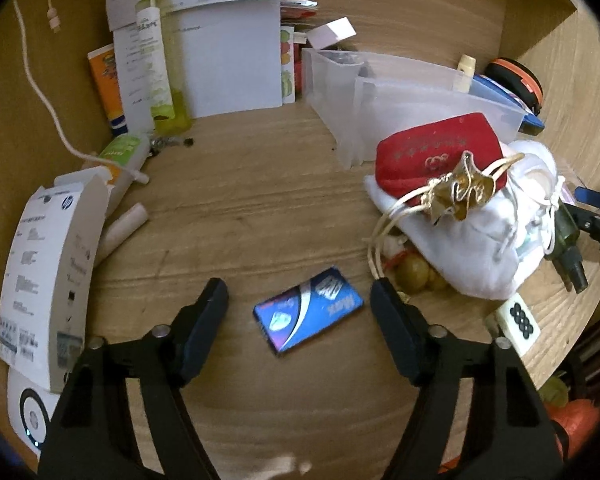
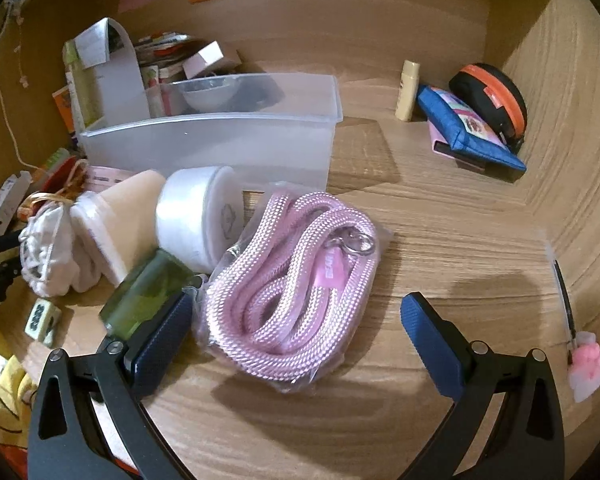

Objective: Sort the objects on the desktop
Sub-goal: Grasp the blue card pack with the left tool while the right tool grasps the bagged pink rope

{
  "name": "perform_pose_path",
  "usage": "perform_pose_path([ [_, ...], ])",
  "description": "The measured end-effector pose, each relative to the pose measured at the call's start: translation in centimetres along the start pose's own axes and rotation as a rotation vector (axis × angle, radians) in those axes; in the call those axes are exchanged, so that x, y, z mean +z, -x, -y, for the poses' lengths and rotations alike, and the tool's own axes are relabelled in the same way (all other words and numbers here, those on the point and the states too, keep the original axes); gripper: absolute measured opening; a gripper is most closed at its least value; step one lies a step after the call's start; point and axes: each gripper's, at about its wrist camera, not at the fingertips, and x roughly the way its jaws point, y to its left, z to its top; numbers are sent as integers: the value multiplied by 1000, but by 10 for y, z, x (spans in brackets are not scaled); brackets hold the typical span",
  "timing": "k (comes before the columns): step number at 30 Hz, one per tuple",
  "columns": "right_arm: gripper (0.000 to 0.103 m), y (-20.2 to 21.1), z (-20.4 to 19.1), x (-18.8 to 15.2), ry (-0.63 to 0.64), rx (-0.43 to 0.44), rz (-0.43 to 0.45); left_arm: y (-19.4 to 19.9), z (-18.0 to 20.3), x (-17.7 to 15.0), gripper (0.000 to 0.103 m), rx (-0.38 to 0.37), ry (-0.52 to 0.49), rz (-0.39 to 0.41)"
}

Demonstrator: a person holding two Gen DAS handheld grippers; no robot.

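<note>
In the left wrist view my left gripper [image 1: 299,294] is open, its fingers either side of a flat blue card pack [image 1: 309,315] lying on the wooden desk; they do not touch it. In the right wrist view my right gripper [image 2: 296,310] is open over a bagged pink rope [image 2: 290,280] that lies between its fingers. A clear plastic bin [image 2: 220,136] stands behind the rope and also shows in the left wrist view [image 1: 400,100].
Left wrist view: a white HP box [image 1: 48,280], a green spray bottle [image 1: 160,64], papers [image 1: 228,60], a red pouch [image 1: 436,152] on a white cloth bag [image 1: 472,240], a mahjong tile [image 1: 520,316]. Right wrist view: a green bottle [image 2: 144,296], a tape roll [image 2: 192,216], a blue pouch [image 2: 464,128], an orange-black case [image 2: 496,96], a pink charm pen [image 2: 580,356].
</note>
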Motion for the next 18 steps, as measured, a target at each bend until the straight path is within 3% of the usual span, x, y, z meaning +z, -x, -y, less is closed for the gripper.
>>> perform_pose_path([
  [4, 103, -15, 9, 5, -40, 25, -41, -1, 6, 0, 53, -13, -26, 17],
  [9, 101, -22, 24, 3, -102, 72, -66, 2, 4, -4, 53, -6, -18, 21],
  [15, 96, -10, 45, -8, -118, 24, -86, 9, -6, -12, 53, 16, 7, 7],
  [18, 98, -3, 56, -9, -154, 76, -94, 11, -5, -15, 53, 17, 1, 9],
])
